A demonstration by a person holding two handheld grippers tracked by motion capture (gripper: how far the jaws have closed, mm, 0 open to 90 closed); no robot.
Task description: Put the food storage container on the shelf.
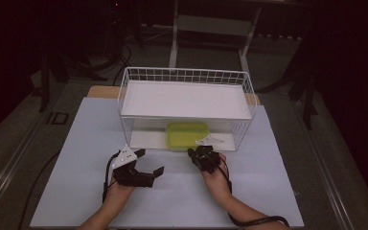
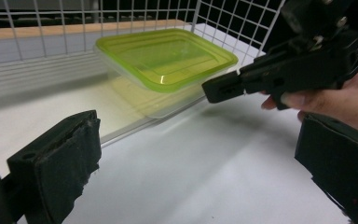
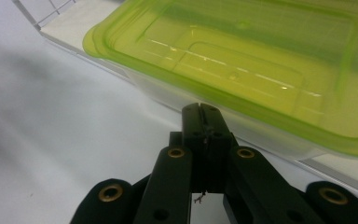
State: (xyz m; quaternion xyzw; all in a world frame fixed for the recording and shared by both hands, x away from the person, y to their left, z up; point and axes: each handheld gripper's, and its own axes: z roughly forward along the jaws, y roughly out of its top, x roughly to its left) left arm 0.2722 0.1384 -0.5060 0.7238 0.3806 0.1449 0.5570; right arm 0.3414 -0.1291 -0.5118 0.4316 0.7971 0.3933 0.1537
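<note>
A clear box with a yellow-green lid (image 1: 188, 134) sits on the lower white board of a white wire rack (image 1: 186, 74), under its upper shelf. My right gripper (image 1: 191, 153) is shut with nothing in it, its tip just in front of the box's near edge. In the right gripper view the closed jaws (image 3: 201, 113) nearly touch the box (image 3: 242, 60) below its lid rim. My left gripper (image 1: 150, 162) stands open to the left of it, over the white tabletop. Its wide jaws (image 2: 196, 158) frame the box (image 2: 165, 56) and the right gripper (image 2: 223, 87) farther off.
The rack's upper white shelf (image 1: 187, 98) overhangs the box. Wire walls (image 2: 42, 28) close the rack's sides and back. The white tabletop (image 1: 91, 143) extends to the left and right of my hands. Dark floor and a table frame (image 1: 211, 24) lie beyond.
</note>
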